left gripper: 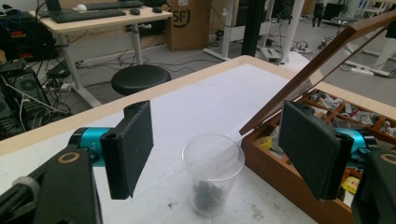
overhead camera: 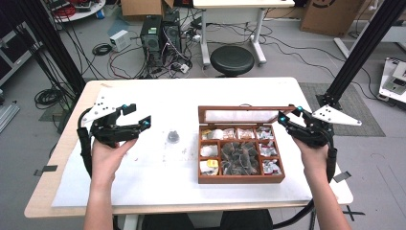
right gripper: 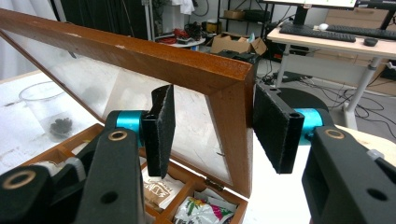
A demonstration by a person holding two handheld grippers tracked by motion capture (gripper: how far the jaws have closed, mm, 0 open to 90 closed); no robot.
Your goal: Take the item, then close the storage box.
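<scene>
A wooden tea box (overhead camera: pixel 241 179) sits open right of centre, its glass lid (overhead camera: pixel 239 109) standing up. Its compartments hold tea bags (overhead camera: pixel 239 155). A clear plastic cup (overhead camera: pixel 173 136) with a small dark lump at the bottom stands left of the box. My left gripper (overhead camera: pixel 138 115) hovers open left of the cup; in the left gripper view the cup (left gripper: pixel 212 172) stands ahead between the open jaws of the gripper (left gripper: pixel 219 135). My right gripper (overhead camera: pixel 290 114) is open at the lid's right corner. In the right gripper view the lid's frame (right gripper: pixel 229 116) stands between the pads (right gripper: pixel 163 123).
A white sheet (overhead camera: pixel 158 177) covers the table, with small dark specks near the cup. Beyond the far edge stand a black stool (overhead camera: pixel 232 60), computer towers (overhead camera: pixel 160 33) with tangled cables, and a desk. Black frame posts (overhead camera: pixel 364 48) rise at both sides.
</scene>
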